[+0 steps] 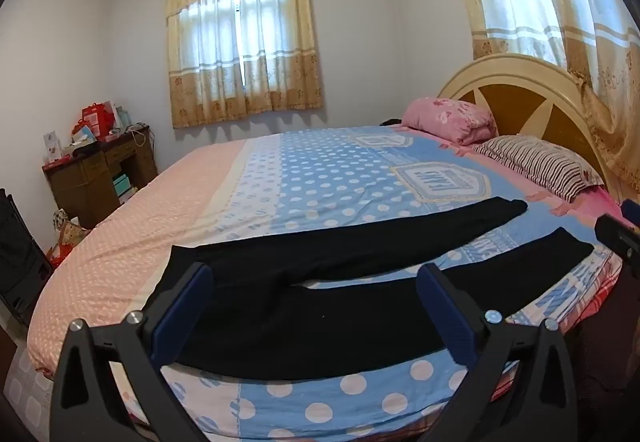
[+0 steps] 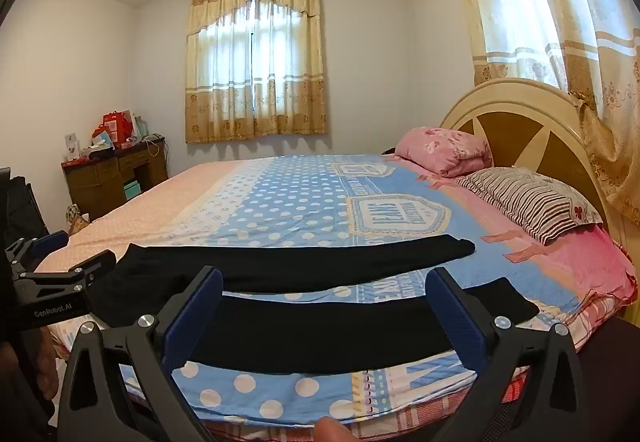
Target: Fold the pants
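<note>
Lying flat along the near edge of the bed (image 1: 132,242): black pants (image 1: 320,306), waist end toward the foot-side corner, both legs spread apart and running toward the headboard (image 1: 532,102) end, a strip of blue dotted sheet showing between them. Hovering just above the waist and upper legs: left gripper (image 1: 316,294), jaws gaping fully wide, gripping nothing, blue pads clear of the fabric. Hanging over the nearer pant leg (image 2: 340,330): right gripper (image 2: 326,306), likewise spread as wide as possible, nothing between the pads but air, not touching cloth as far as visible. Peeking in at the foot-side edge of the right wrist view, the other gripper; a fingertip (image 2: 332,430) poking up at the bottom. Resting at the headboard end, well apart from the pants: pink pillow (image 1: 448,118) and striped pillow (image 1: 540,162). Standing beyond the far foot corner: cluttered wooden desk (image 1: 100,170).
</note>
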Available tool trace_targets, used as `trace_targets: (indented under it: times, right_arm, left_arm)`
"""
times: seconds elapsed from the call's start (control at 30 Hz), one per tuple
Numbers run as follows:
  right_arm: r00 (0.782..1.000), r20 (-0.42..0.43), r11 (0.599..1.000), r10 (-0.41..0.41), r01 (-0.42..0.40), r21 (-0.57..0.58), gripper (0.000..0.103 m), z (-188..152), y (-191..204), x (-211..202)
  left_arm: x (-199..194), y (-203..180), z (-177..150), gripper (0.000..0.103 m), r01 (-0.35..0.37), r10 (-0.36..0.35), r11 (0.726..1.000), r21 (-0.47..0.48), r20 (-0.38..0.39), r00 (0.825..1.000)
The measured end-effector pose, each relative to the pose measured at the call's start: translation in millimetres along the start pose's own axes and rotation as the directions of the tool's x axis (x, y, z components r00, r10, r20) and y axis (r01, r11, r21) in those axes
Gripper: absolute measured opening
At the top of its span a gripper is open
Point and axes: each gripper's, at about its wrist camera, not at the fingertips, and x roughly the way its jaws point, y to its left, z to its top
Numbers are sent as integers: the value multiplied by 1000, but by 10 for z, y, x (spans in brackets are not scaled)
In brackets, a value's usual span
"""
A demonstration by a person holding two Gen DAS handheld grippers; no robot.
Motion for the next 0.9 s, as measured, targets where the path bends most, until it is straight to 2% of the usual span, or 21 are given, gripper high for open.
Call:
trace_targets:
  times: [0.2,0.27,0.9]
  right_arm:
    - [1000,1,1000,-1,1,5,102,1,-4,-9]
    - [1000,3,1000,-1,1,5,102,3,-1,-24]
    - [1000,-10,1000,1,-1,8,102,-10,-14,-2]
  left_arm:
    - [77,31,14,103,0,0,1000,-18,-10,1000]
    - [42,98,1,103,2,-2,999,-33,11,1000]
    - [18,76,-32,103,-18,18,1000,-23,11,1000]
